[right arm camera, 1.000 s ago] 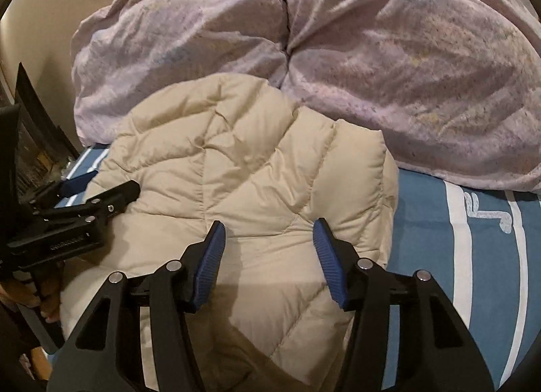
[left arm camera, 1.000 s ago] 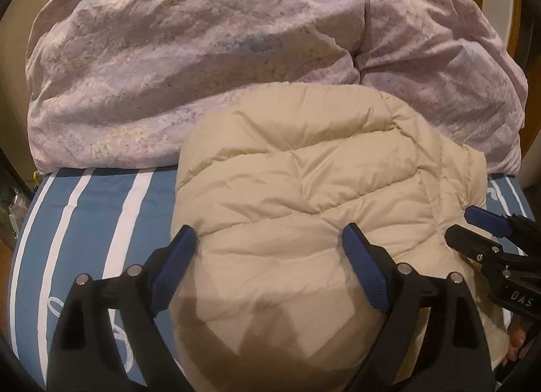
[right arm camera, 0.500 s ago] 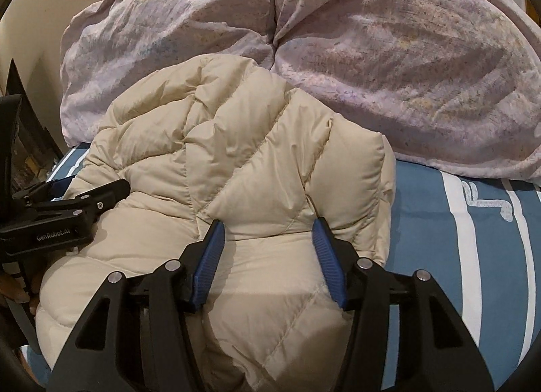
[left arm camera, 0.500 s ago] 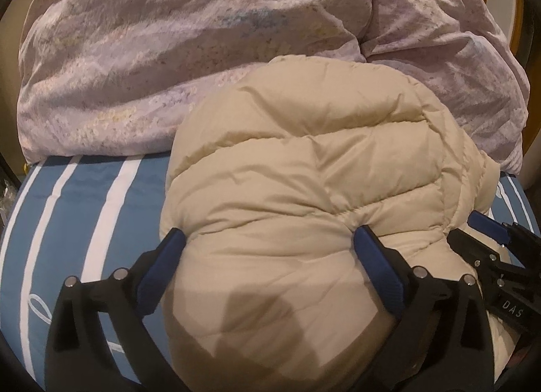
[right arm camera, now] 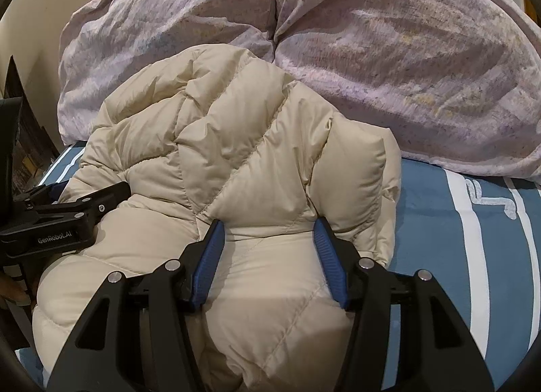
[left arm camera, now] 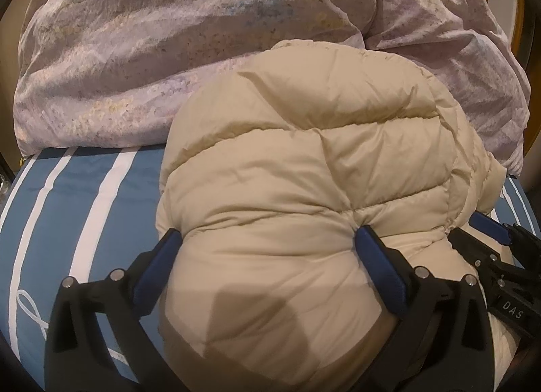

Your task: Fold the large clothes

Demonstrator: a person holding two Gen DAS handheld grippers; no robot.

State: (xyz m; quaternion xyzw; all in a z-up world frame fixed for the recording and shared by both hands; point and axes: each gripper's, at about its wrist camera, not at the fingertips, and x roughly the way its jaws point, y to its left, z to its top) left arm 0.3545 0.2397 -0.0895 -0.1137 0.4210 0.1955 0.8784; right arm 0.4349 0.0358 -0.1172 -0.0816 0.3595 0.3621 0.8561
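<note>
While both claws bear down on a puffy cream quilted down jacket (left arm camera: 304, 189) lying bundled on a blue bed sheet with white stripes (left arm camera: 84, 196), the fold looks to be in its pressing stage, near its end. Nearest the lens, the left claw (left arm camera: 267, 250) stands at its widest, its jaws having just been opening, with a bulge of padding swelling between the blue pads (left arm camera: 378, 267) and touching them; whether it grips or merely straddles is unclear. The right claw (right arm camera: 268, 240) is about half open around another ridge of the jacket, likewise in contact. Next, judging by the spring of the filling, comes squeezing air out and flattening the bundle. Beyond, a rumpled lilac floral duvet (right arm camera: 372, 54) is heaped against the jacket's far edge. Sleeves, zip and the jacket's near hem are hidden beneath the claws.
</note>
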